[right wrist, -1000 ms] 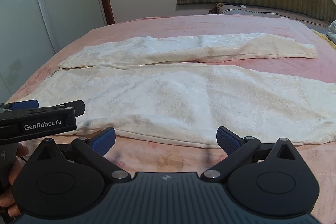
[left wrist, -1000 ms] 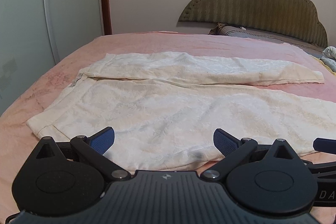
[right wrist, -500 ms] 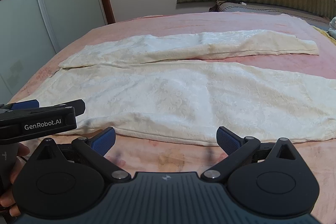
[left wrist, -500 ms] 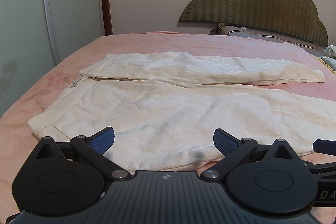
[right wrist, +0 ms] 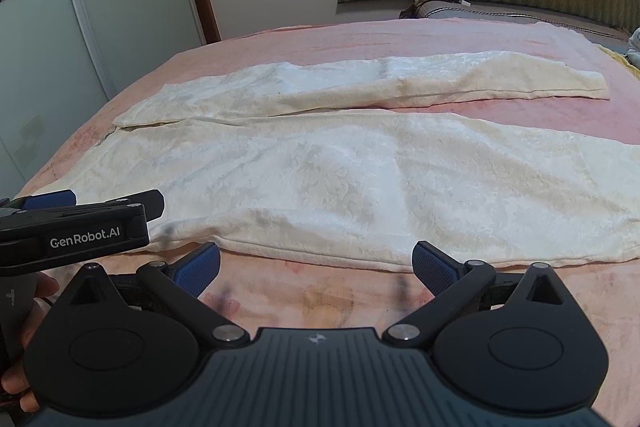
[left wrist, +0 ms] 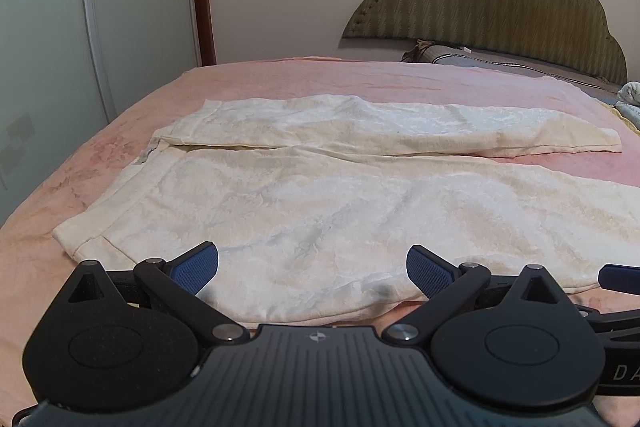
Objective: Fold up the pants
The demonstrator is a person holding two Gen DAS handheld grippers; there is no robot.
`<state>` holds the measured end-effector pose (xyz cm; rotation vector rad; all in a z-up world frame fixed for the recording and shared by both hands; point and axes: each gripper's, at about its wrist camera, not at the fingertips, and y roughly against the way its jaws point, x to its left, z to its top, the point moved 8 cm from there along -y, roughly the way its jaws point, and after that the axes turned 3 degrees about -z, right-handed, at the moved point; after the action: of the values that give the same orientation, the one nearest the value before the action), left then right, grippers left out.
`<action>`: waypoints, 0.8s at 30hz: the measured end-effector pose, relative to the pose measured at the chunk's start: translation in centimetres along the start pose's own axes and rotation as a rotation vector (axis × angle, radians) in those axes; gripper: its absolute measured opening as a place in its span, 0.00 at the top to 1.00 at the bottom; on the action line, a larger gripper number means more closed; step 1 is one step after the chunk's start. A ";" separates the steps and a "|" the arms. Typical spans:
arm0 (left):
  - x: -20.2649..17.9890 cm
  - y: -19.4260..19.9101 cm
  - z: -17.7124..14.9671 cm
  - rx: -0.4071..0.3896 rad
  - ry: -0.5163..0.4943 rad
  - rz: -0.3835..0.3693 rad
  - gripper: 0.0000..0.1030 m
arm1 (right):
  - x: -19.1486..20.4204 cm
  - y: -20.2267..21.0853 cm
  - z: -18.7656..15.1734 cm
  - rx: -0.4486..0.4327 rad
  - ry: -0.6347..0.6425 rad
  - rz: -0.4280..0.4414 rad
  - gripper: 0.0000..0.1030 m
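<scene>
We count one pair of cream patterned fabric pants point(left wrist: 320, 211), one pink bedspread point(left wrist: 280, 79), and two black blue-padded grippers point(left wrist: 312, 267) point(right wrist: 316, 269).

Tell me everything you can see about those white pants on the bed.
The pants are cream-white, with a faint woven floral texture and yellowish stains. They lie flat and unfolded on the pink bedspread, waist to the left, both legs running right, slightly apart. The near leg's end is out of view. Neither gripper touches them.
</scene>
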<state>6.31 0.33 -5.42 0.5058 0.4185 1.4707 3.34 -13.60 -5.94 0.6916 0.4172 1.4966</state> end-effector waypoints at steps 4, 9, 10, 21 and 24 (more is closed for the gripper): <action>0.1 0.0 -0.1 0.003 0.003 0.001 0.01 | 0.0 0.0 -0.1 -0.003 0.001 0.003 0.00; 0.3 -0.1 0.4 -0.003 -0.010 0.006 0.01 | 0.3 0.4 0.3 -0.032 0.032 0.026 0.00; 0.4 -0.2 0.7 -0.009 -0.015 0.011 0.01 | 0.6 0.5 0.6 -0.046 0.056 0.040 0.00; 3.1 -2.8 3.5 -0.026 -0.011 0.077 0.01 | 4.3 0.9 6.8 -0.265 0.459 0.021 0.00; 4.5 -3.9 4.2 -0.029 0.004 0.099 0.01 | 5.5 0.6 8.8 -0.406 0.553 0.038 0.00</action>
<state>12.16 4.42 -3.99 0.5064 0.3786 1.5710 8.87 -9.58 1.86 -0.0446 0.4955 1.7347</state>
